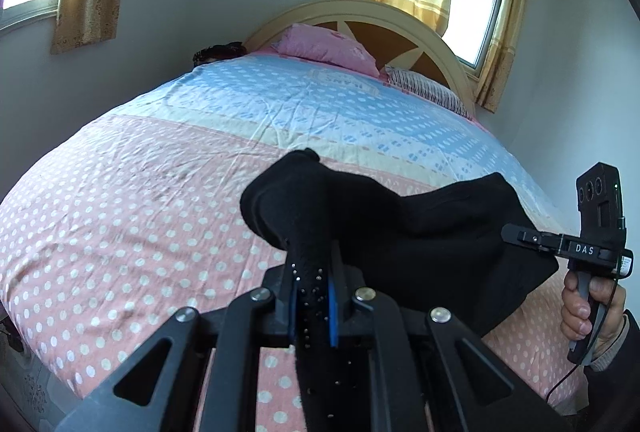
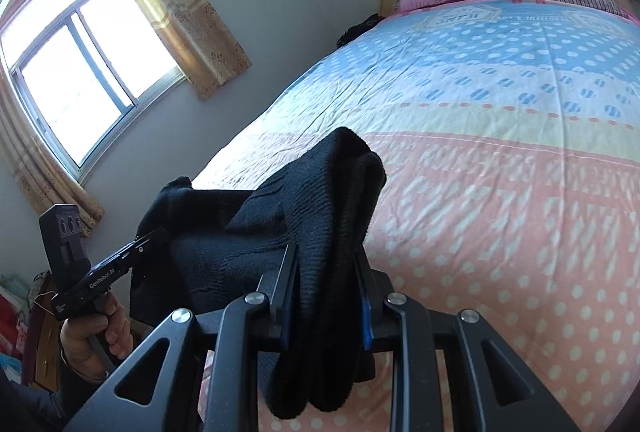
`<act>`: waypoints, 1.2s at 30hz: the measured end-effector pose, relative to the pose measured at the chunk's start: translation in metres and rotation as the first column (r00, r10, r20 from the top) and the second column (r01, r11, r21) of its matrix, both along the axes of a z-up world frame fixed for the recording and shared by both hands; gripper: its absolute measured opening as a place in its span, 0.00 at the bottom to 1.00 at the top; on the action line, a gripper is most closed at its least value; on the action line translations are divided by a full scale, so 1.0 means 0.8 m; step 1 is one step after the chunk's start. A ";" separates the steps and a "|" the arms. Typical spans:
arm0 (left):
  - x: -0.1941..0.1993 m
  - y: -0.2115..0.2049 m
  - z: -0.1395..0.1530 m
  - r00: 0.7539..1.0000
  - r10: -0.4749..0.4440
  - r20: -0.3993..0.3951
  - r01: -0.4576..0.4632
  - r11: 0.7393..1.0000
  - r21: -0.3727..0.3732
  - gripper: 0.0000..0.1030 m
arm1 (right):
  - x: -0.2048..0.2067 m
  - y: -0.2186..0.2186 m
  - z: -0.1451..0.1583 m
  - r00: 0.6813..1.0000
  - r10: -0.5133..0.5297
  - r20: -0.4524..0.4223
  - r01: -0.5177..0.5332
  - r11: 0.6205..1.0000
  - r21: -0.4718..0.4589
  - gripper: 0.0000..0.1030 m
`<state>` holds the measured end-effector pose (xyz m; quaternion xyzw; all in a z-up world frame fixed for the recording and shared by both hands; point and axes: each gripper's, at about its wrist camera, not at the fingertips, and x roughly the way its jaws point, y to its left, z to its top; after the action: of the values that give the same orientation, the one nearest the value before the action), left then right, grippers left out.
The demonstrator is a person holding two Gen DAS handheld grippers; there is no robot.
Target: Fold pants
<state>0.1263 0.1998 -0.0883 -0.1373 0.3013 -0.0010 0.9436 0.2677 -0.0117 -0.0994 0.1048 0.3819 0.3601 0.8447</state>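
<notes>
The black knit pants (image 1: 420, 232) hang stretched between both grippers above the bed. In the left wrist view my left gripper (image 1: 312, 260) is shut on one bunched edge, which carries small shiny studs and sits between the blue pads (image 1: 332, 306). The right gripper (image 1: 507, 233), held by a hand (image 1: 580, 308), meets the cloth at the right. In the right wrist view my right gripper (image 2: 326, 252) is shut on a thick fold of the pants (image 2: 332, 192). The left gripper (image 2: 162, 234) grips the cloth's far left end. Fabric droops below both grips.
The bed sheet (image 1: 140, 212) is pink with white dots near me and blue farther off. A pink pillow (image 1: 328, 48) and a striped pillow (image 1: 424, 88) lie by the cream headboard (image 1: 452, 60). A dark bundle (image 1: 218, 52) sits at the far corner. Curtained windows (image 2: 76, 80) line the walls.
</notes>
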 end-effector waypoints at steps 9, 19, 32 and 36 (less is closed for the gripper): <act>-0.001 0.014 -0.012 0.999 0.026 -0.025 -0.026 1.000 0.004 0.11 | 0.018 0.019 -0.017 0.999 0.003 -0.033 -0.004 1.000 -0.010 0.25; 0.009 0.017 -0.043 0.994 0.039 -0.105 -0.034 0.998 0.050 0.24 | 0.040 0.022 -0.052 0.995 -0.037 -0.091 0.028 0.995 -0.091 0.31; -0.029 0.026 -0.051 0.966 0.232 -0.114 -0.213 0.964 0.160 0.65 | -0.015 -0.082 -0.023 0.949 -0.314 0.017 0.315 0.944 -0.099 0.58; -0.045 0.016 -0.030 0.971 0.230 -0.059 -0.219 0.963 0.155 0.72 | -0.063 -0.106 0.003 0.930 -0.362 0.064 0.367 0.924 -0.105 0.58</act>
<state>0.0900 0.2128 -0.1121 -0.1004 0.3190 0.1334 0.9329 0.2170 -0.0967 -0.0968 0.1173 0.3572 0.1767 0.9096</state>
